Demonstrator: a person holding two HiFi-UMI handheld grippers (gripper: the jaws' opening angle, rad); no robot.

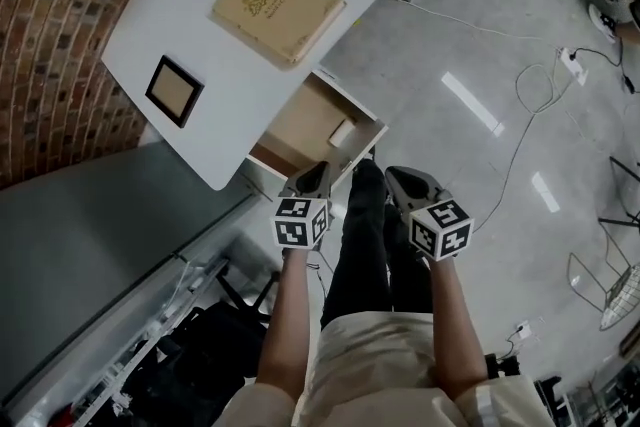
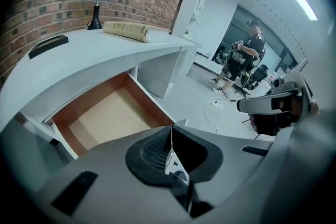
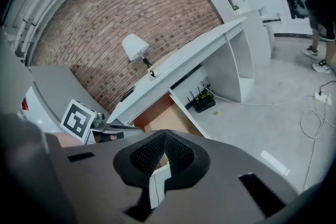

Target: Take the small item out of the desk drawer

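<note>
The small white boxy item lies on the floor of the open wood-lined drawer, close to its front wall, below the white tabletop. The left claw and right claw hover just off that front, both clenched on nothing. The item looks light and stiff (likely smooth-sided, so apt to slip), so it is best pinched from above across its narrow flat sides.

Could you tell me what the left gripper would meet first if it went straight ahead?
Most likely the front corner of the open drawer, just beyond the shut left gripper; depth is unclear, so it might clear the rim.
</note>
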